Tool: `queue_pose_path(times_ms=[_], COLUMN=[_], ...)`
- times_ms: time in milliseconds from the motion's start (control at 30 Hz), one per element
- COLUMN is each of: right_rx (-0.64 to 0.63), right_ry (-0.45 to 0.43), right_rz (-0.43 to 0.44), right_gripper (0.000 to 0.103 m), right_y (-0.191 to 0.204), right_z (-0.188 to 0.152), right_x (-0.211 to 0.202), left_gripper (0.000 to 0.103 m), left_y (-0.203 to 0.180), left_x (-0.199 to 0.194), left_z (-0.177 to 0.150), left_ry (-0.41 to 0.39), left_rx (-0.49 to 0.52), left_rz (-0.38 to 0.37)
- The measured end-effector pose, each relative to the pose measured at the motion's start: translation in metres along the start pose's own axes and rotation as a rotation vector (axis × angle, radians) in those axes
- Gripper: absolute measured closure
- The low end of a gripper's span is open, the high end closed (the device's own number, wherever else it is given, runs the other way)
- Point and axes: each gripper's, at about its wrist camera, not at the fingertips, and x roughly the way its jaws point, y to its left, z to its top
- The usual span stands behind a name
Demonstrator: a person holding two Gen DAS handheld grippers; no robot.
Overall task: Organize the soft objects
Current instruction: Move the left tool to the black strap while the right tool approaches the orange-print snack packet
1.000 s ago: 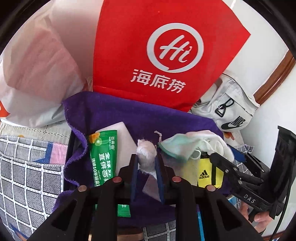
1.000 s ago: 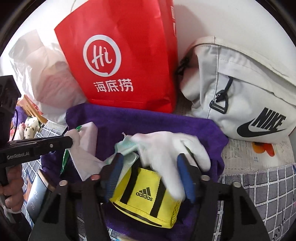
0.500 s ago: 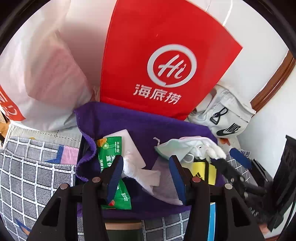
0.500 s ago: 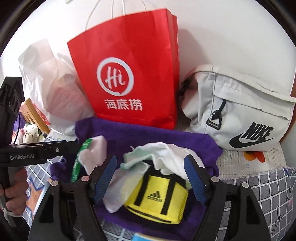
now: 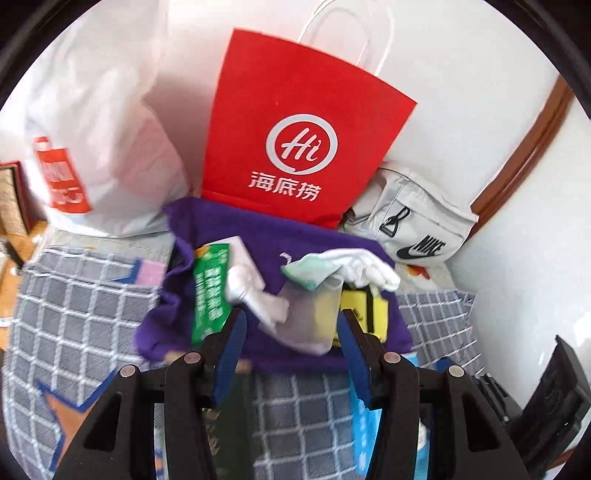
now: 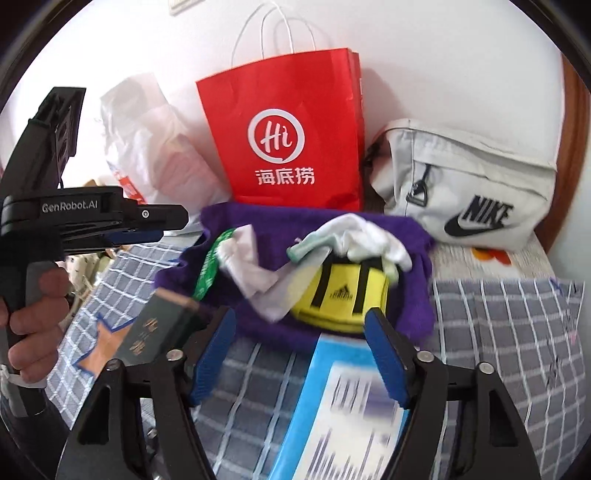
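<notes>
Both grippers are backing off the purple towel (image 5: 221, 229) at frame centre. My left gripper (image 5: 291, 354) has just opened, dropping the white cloth (image 5: 255, 291); my right gripper (image 6: 301, 354), narrowing slightly, stands open and empty too. That drop looks finished.

White wall (image 6: 424, 55) fills the upper frame in both views, evenly and brightly lit. Brown wooden trim (image 5: 532, 144) runs diagonally at upper right of the left wrist view; the same trim (image 6: 576, 147) curves down the right edge of the right wrist view. Lower frame: grey checked cover (image 5: 74, 306) with white grid lines, blue-edged orange star patch (image 6: 101, 345) at lower left. Small pale plate (image 6: 181, 5) on wall, top edge, partly cut off.
</notes>
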Motion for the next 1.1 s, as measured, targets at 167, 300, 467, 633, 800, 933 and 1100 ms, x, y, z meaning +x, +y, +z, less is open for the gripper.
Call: queue_pose_path(times_ms=[167,300,467,633,800,933,1100], right_rx=[-0.002,-0.028,-0.071,-0.111,-0.116,-0.156,-0.19], right_ry=[-0.002,0.005,0.074,0.132,0.176,0.196,0.191], right_rz=[0.012,0.026,0.073,0.113,0.193,0.229,0.258], right_gripper=[0.044,0.049,0.062,0.062,0.055,0.045,0.03], right_y=[0.014,0.032,0.052,0.071,0.086,0.1,0.112], right_z=[-0.026,-0.054,-0.095,-0.137,-0.165,-0.18,-0.187], right_x=[-0.024,-0.035,-0.031,-0.025,-0.014,-0.009,-0.006], left_gripper=[0.054,0.054,0.054,0.054,0.054,0.054,0.054], left_y=[0.008,0.023,0.033,0.047,0.063,0.074,0.077], left_x=[-0.026,-0.034,-0.032,-0.033,-0.03,-0.029,-0.028], left_z=[-0.03,-0.063,-0.1,-0.136,-0.167,-0.182,-0.189], left_ry=[-0.015,0.005,0.041,0.071,0.107,0.128,0.14], left_rx=[0.028,-0.001,-0.022,-0.032,-0.05,-0.091,-0.098], left_rz=[0.074,0.112,0.146,0.187,0.197,0.178,0.163])
